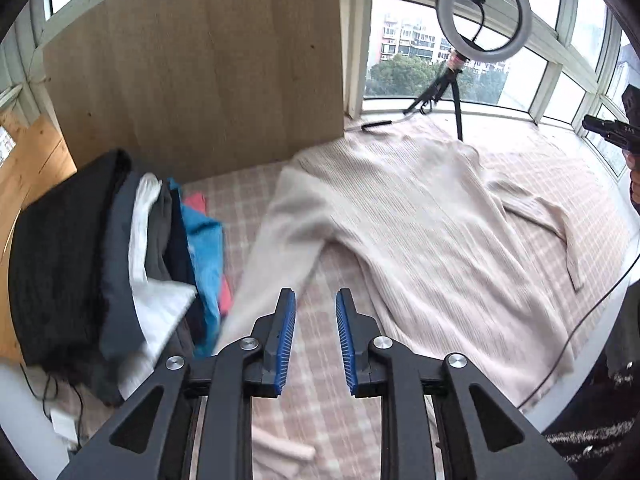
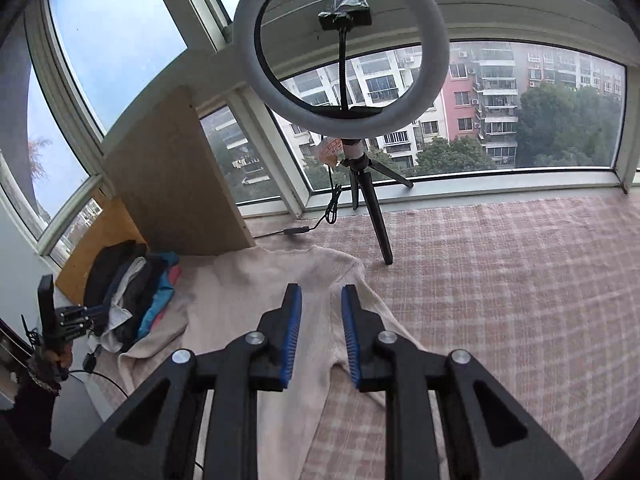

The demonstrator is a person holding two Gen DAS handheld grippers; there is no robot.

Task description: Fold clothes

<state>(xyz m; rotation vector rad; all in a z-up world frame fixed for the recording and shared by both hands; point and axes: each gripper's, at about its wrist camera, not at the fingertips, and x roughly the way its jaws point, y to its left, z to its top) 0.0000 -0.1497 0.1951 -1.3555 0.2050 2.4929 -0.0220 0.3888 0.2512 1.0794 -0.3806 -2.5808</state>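
A cream ribbed sweater (image 1: 420,220) lies spread flat on a pink plaid blanket (image 1: 320,400), with its sleeves out to the sides. In the left wrist view my left gripper (image 1: 316,296) hovers above the blanket beside the sweater's left sleeve (image 1: 272,260). It is open, with nothing between its blue pads. In the right wrist view my right gripper (image 2: 320,292) hangs over the sweater (image 2: 248,292) near its right side. It too is open and empty.
A pile of folded dark, white, blue and red clothes (image 1: 120,260) (image 2: 136,292) sits left of the sweater. A wooden board (image 1: 200,68) stands behind it. A ring light on a tripod (image 2: 340,48) stands at the window end, and its cable (image 1: 580,320) trails along the blanket's right edge.
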